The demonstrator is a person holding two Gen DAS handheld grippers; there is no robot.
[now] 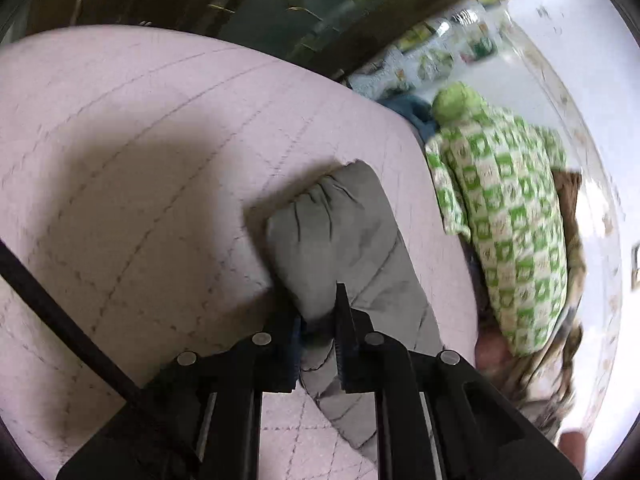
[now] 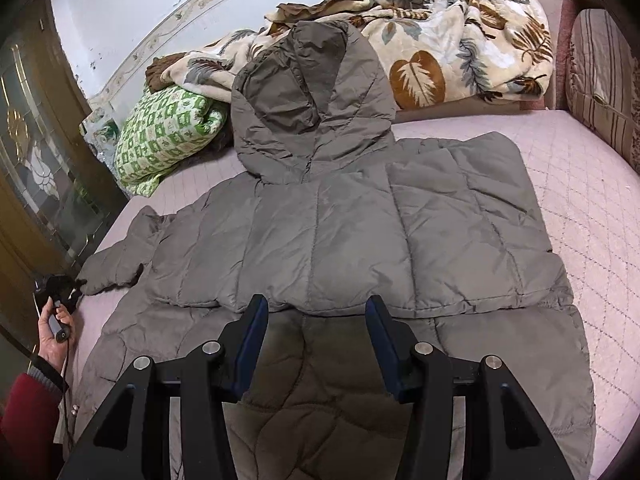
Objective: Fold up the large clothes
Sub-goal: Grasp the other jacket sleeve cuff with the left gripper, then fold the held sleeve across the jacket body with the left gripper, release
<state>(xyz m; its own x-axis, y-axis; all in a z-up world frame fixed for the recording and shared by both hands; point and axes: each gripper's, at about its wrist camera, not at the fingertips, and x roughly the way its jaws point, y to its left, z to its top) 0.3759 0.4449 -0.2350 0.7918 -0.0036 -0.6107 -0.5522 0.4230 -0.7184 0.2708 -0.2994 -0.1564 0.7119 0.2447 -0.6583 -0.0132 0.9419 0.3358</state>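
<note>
In the left wrist view, you are pinching the cuff end of the grey quilted puffer jacket's sleeve (image 1: 340, 236) with your left gripper (image 1: 318, 320). Its black fingers are pressed hard together on the padded fabric, which is bunching up between them. The sleeve is lying on the pale pink quilted bedspread (image 1: 140, 160), stretching away from the gripper towards a green-and-white checked quilt bundle (image 1: 508, 216) at the far edge of the bed. The picture is blurring a little, so finer detail is not readable.

In the right wrist view, you are holding your right gripper (image 2: 317, 322) over the lower middle of the jacket body (image 2: 360, 232). Its fingers are standing spread, with nothing between them, and whether they are touching the cloth below I cannot tell. The jacket is lying flat across the bedspread, with its hood (image 2: 312, 108) pointing away towards a cream blanket with brown leaf prints (image 2: 440, 40). The far-side sleeve looks already laid over the body; the near-left sleeve is sticking out sideways, and your left hand (image 2: 56, 332) is sitting at its cuff.

By my reading, you are early on: one sleeve folded, this one gripped but not yet brought across, and the hood and lengthwise folds are waiting.
</note>
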